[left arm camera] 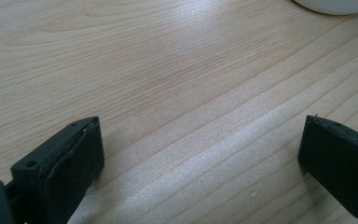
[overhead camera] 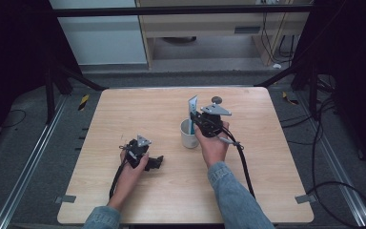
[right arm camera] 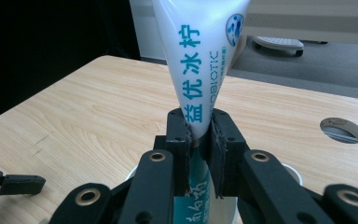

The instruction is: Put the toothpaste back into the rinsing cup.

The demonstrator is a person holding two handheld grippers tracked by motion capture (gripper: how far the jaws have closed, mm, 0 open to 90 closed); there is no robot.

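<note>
A white tube with blue lettering [overhead camera: 193, 106] [right arm camera: 200, 56] stands upright, its lower end down inside a white cup [overhead camera: 188, 135] [right arm camera: 292, 171] in the middle of the table. My right gripper [overhead camera: 198, 119] [right arm camera: 199, 135] is shut on the tube's narrow lower part, just above the cup's rim. My left gripper [overhead camera: 158, 162] [left arm camera: 200, 154] rests low on the table to the left of the cup, open, with bare wood between its jaws. The cup's base [left arm camera: 335, 4] sits at the top right of the left gripper view. One left jaw [right arm camera: 14, 183] lies at the lower left of the right gripper view.
The wooden table [overhead camera: 138, 109] has a round cable hole [overhead camera: 217, 99] [right arm camera: 341, 129] behind the cup. A black cable [overhead camera: 243, 162] trails from the right gripper toward the near edge. Dark frames and floor cables surround the table.
</note>
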